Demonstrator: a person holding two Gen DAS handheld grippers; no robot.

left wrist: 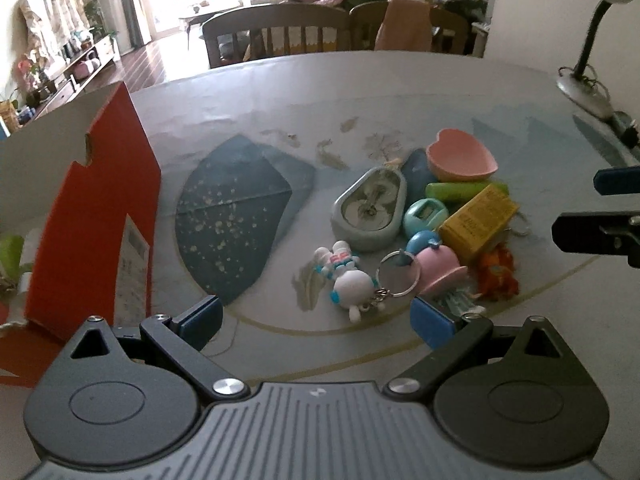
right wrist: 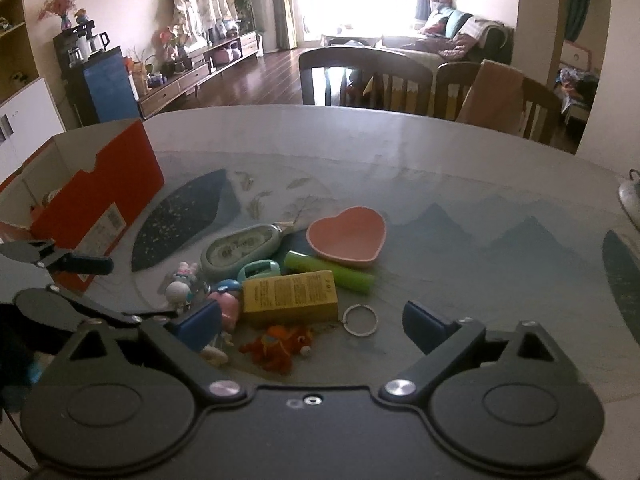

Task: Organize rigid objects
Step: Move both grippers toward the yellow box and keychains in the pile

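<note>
Between the right gripper's fingers: a small pile of trinkets on the table (right wrist: 460,184), nothing gripped
Right gripper (right wrist: 310,326): jaws spread wide above the near edge of the pile, pads clear of every item
Just ahead of it: orange plush toy (right wrist: 280,346) lying nearest, yellow box (right wrist: 290,296) right behind that, key ring (right wrist: 360,320) beside the box toward the right finger
By its left finger: pink and blue figure (right wrist: 226,300), partly hidden by the blue pad
Farther ahead: green tube (right wrist: 330,272) touching the far side of the yellow box, pink heart dish (right wrist: 348,238) beyond the tube
Ahead and left: oval case (right wrist: 240,250), teal round gadget (right wrist: 258,270) tucked between it and the box
Far left of it: red cardboard box (right wrist: 104,188), open at the top, well apart from the pile
Left gripper (left wrist: 318,318): jaws wide apart and holding nothing, hovering low over the table
Just ahead of the left gripper: white rabbit keychain (left wrist: 346,280) between the fingers' line, its ring resting toward the right pad
Ahead and right of it: the rest of the pile, oval case and heart dish farthest off
Left of it: the red cardboard box, close beside the left finger
Far right of it: desk lamp (left wrist: 588,52) at the table's edge
</note>
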